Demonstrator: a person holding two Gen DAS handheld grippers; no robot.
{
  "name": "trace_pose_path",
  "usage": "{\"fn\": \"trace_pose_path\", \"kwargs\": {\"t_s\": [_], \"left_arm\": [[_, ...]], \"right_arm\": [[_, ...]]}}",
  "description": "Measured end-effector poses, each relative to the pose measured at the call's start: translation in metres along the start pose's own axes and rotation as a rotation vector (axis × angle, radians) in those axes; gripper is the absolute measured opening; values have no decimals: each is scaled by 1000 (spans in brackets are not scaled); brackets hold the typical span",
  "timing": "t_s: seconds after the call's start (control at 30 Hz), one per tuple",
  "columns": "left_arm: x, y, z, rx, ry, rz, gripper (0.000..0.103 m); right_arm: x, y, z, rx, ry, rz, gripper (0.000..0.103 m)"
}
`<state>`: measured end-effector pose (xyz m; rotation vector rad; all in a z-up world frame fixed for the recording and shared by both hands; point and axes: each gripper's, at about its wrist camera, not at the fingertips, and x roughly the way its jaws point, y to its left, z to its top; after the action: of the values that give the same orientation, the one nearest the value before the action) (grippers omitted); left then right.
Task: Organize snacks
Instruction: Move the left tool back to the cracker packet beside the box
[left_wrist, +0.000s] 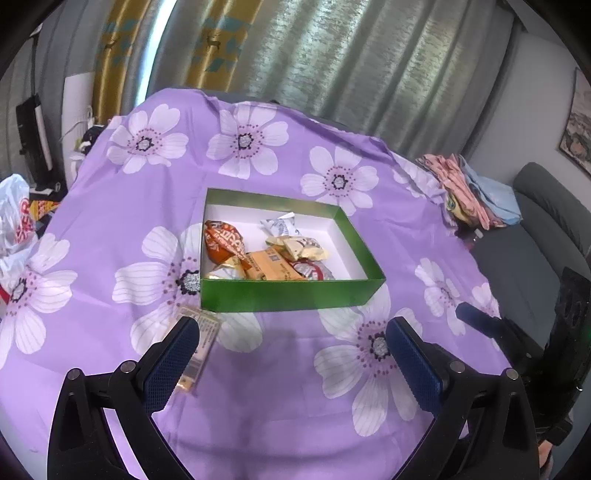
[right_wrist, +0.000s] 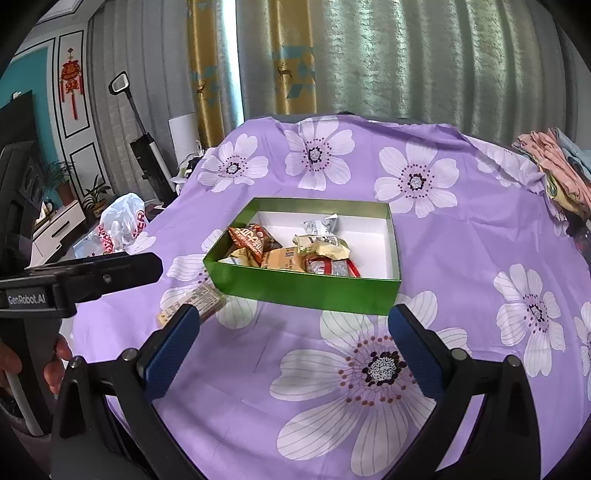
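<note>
Left gripper (left_wrist: 291, 339) and right gripper (right_wrist: 293, 326) both hover with jaws spread wide, empty, over the purple floral cloth (right_wrist: 461, 258). Green box (right_wrist: 306, 288) holds several wrapped snacks (right_wrist: 288, 254). One snack bar (left_wrist: 197, 350), apparently clear-wrapped, lies outside, just beside the box's near-left corner.

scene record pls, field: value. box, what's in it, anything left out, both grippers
box: green box, white inside, open top, on purple floral cloth
contents: several wrapped snacks, bunched at near-left; orange packet, pale gold packet
left out: one snack bar on cloth, near box's front-left corner
left gripper: jaws open, empty
right gripper: jaws open, empty
aside: white plastic bag, folded clothes
</note>
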<state>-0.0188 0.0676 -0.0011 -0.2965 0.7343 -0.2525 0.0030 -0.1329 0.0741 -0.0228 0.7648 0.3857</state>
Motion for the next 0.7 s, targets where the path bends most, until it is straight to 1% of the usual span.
{"fn": "trace_pose_path", "kwargs": {"t_s": [0.37, 0.7], "left_arm": [[-5, 15, -9, -28, 5, 7, 101], [0, 36, -15, -57, 24, 22, 101]], "right_arm": [[0, 18, -3, -28, 13, 17, 102], [15, 32, -5, -52, 45, 34, 102]]}}
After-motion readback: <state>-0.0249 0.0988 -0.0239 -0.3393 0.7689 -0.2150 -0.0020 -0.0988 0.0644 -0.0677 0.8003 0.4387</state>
